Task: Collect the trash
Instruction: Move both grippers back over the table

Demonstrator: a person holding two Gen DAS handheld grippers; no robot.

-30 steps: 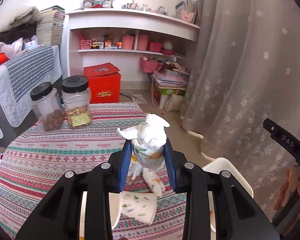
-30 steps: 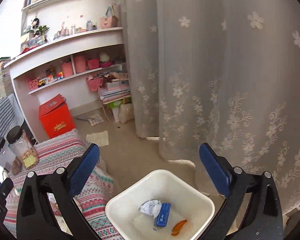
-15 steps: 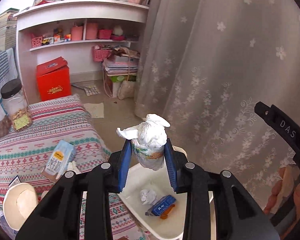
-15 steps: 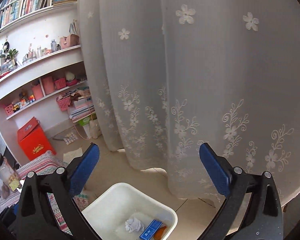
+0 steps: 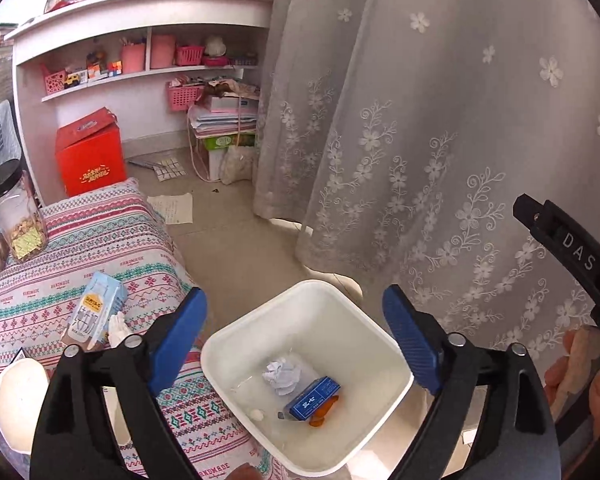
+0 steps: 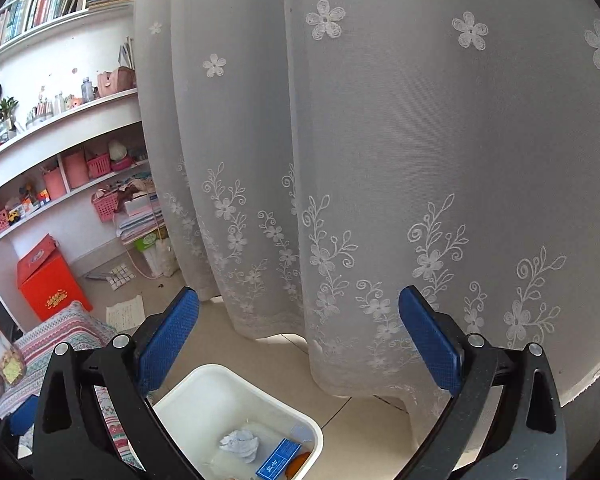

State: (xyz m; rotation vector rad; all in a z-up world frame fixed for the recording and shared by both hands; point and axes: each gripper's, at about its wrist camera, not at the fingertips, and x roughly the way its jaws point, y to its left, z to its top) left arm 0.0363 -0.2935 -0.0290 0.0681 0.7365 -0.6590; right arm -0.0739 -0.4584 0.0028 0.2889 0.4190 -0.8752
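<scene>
Since the jaws of the left tool [image 5: 296, 320] have just been opening, the printed white wad it pinched half a second ago is gone from between them. They stand wide with nothing inside, directly above the bin [image 5: 320, 284]. I cannot find the wad itself, but I judge that it dropped in and this delivery is done.

By count there are:
- one tabletop [image 5: 80, 240] under a patterned cloth
- one white bin on the floor beside it
- two tools, the right tool [image 6: 300, 320] also wide and empty
- one carton [image 5: 94, 312] still on the cloth

Inside the bin lie one paper ball [image 5: 282, 374], one blue box [image 5: 312, 398], one orange scrap [image 5: 326, 414] and one white crumb [image 5: 257, 414].
</scene>
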